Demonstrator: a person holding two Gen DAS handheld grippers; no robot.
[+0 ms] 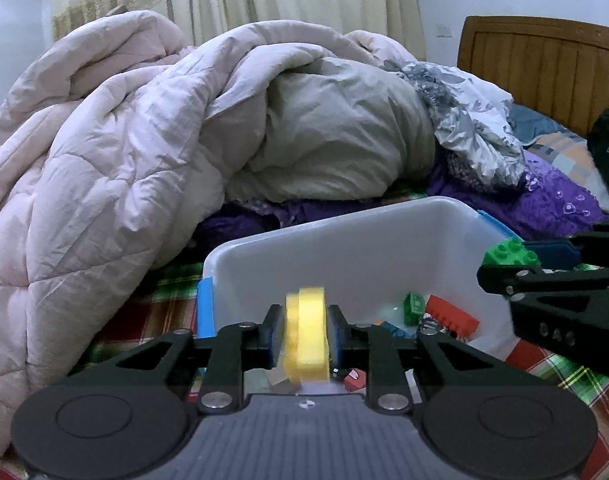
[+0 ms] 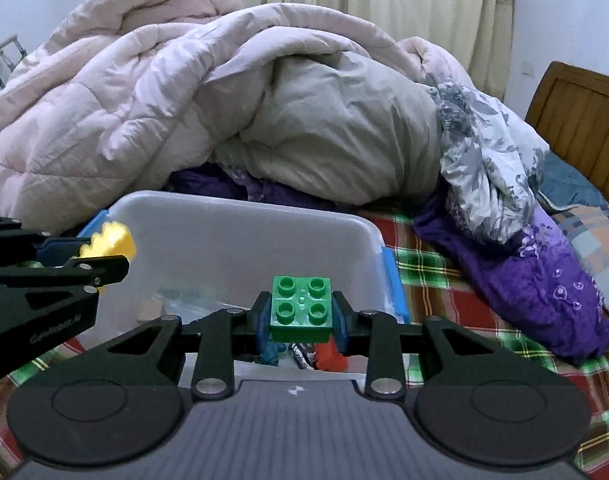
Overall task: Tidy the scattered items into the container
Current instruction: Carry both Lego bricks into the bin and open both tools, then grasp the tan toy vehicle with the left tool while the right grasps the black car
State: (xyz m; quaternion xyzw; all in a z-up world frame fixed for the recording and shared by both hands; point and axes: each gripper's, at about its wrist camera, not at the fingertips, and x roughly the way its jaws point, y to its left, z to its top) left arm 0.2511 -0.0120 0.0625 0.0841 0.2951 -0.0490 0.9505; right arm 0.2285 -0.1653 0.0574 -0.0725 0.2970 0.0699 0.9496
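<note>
Over the translucent bin [image 1: 344,240] on the bed's plaid sheet [image 2: 444,264]: left gripper [image 1: 306,336] narrowly parted, fingers [image 1: 274,336] flanking yellow brick [image 1: 308,332], motion-blurred, contact uncertain. Right gripper [image 2: 301,316] likewise, fingers [image 2: 341,320] beside green brick [image 2: 301,314]. Several bricks already inside. Judged step: drop-off. Next calls for widening both pairs clear of rim, then withdrawing for any remaining pieces.
</note>
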